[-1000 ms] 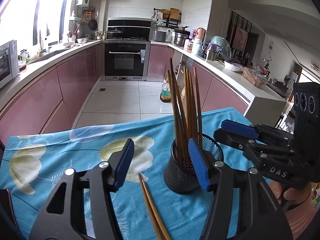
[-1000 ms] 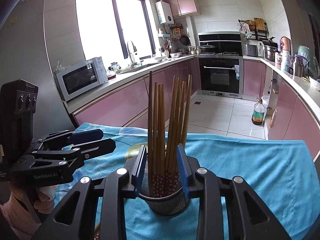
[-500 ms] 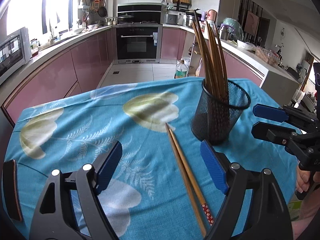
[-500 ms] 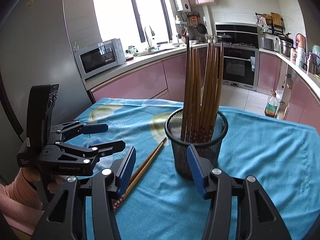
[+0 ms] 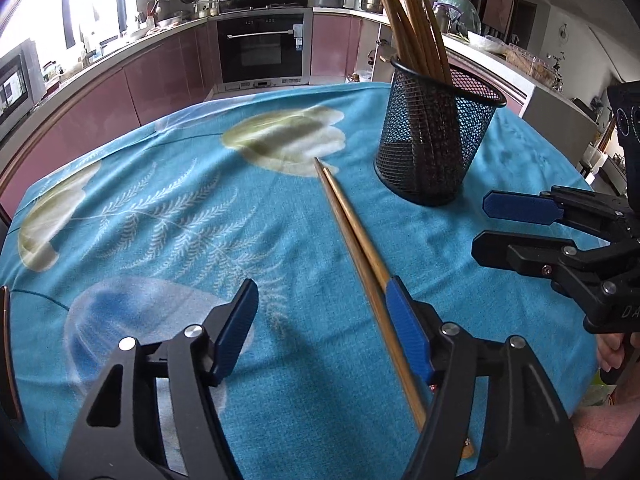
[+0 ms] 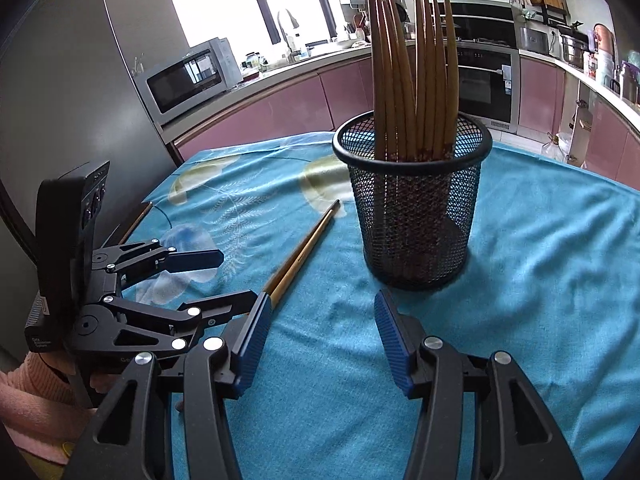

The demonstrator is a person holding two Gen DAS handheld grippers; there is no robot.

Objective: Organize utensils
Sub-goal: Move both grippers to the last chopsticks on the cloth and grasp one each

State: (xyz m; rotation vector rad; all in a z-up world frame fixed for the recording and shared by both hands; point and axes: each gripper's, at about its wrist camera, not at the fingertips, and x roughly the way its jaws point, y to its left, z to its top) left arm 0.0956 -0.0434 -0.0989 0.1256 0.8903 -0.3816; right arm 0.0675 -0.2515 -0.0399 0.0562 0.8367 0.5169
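Observation:
A black mesh cup point(image 5: 436, 140) point(image 6: 414, 204) stands on the blue floral tablecloth and holds several wooden chopsticks point(image 6: 416, 76) upright. A loose pair of chopsticks point(image 5: 356, 240) point(image 6: 302, 252) lies flat on the cloth to the cup's left. My left gripper point(image 5: 324, 328) is open and empty, low over the near end of the loose pair, which passes beside its right finger. It also shows in the right wrist view point(image 6: 228, 276). My right gripper point(image 6: 320, 340) is open and empty, just short of the cup. It also shows in the left wrist view point(image 5: 504, 224).
The table point(image 5: 160, 208) is covered by the blue cloth, with its edges on all sides. Behind are pink kitchen cabinets, an oven point(image 5: 264, 52) and a microwave point(image 6: 188, 76). A thin stick lies at the cloth's left edge point(image 6: 136, 222).
Both grippers have pulled back from the cup and dropped lower. The right gripper, earlier narrowed around the cup, has opened wide. The left gripper has come down over the loose pair.

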